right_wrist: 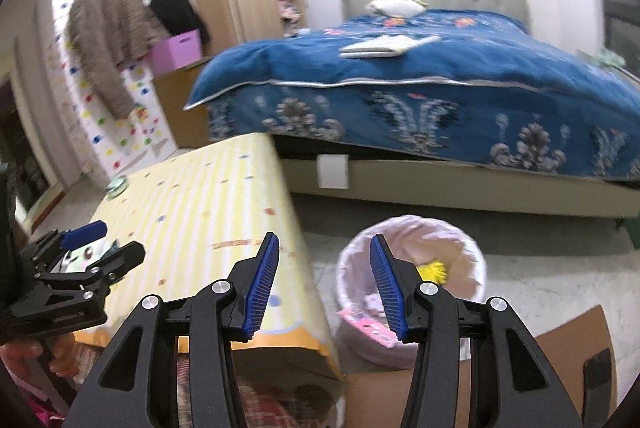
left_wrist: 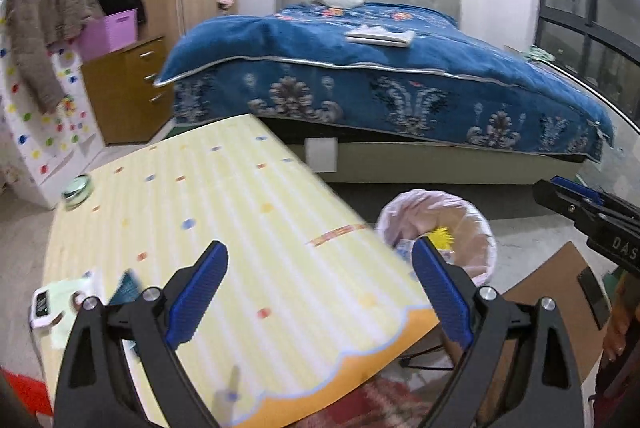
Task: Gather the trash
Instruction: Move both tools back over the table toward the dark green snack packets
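The table (left_wrist: pixel 224 228) with its yellow striped cloth fills the space under my left gripper (left_wrist: pixel 320 292), whose jaws stand wide apart with nothing between them. Beside the table's right edge, on the floor, stands the bin (right_wrist: pixel 472 268), lined with a pale pink bag; my right gripper (right_wrist: pixel 324 288) hangs nearly over its left rim, jaws partly apart and empty.

What I judge to be the remaining trash lies at the table's near-left corner: a pale green wrapper (left_wrist: pixel 76 292) with a small dark blue packet (left_wrist: pixel 130 286) just beside it. Both sit left of my left tongs, well apart from the bin, so my left hand is the nearer 1. Both are blurred, so I cannot tell a long axis.

Inside the bin I see a yellow spiky scrap (right_wrist: pixel 434 270) and a pink packet (right_wrist: pixel 368 328) already dropped. A round greenish dish (left_wrist: pixel 76 189) sits at the table's far-left edge.
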Demonstrator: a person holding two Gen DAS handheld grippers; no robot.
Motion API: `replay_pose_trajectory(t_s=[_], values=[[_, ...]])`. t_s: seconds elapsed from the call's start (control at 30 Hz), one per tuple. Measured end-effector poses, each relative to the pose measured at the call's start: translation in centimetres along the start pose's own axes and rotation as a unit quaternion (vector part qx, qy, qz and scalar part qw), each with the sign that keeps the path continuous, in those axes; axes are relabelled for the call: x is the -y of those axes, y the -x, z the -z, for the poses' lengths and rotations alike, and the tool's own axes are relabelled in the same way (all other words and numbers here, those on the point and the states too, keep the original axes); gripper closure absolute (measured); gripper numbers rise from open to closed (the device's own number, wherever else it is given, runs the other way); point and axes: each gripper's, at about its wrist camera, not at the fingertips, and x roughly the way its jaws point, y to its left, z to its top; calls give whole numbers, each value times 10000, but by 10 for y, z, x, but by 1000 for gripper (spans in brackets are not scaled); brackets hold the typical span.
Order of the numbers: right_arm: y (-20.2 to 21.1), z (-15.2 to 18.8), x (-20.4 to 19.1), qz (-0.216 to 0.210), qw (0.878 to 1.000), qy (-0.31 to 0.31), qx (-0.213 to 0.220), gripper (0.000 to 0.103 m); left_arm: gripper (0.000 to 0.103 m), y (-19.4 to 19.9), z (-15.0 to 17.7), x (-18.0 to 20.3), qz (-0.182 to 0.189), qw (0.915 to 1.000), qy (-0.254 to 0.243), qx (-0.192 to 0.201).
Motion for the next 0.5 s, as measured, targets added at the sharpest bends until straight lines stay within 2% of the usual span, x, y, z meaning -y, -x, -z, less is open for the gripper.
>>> replay_pose_trajectory(t_s=[0.13, 0.23, 0.5], values=[[-7, 0, -34, -256, 9993, 273, -92, 54, 12, 15, 11, -31, -321, 9992, 244, 20], [-15, 2, -59, -453, 9976, 481, -214, 48, 12, 26, 19, -54, -550, 9977, 402, 33], [-41, 16, -132, -977, 9871, 1100, -626, 45, 12, 46, 53, -126, -1363, 9860, 957, -95]])
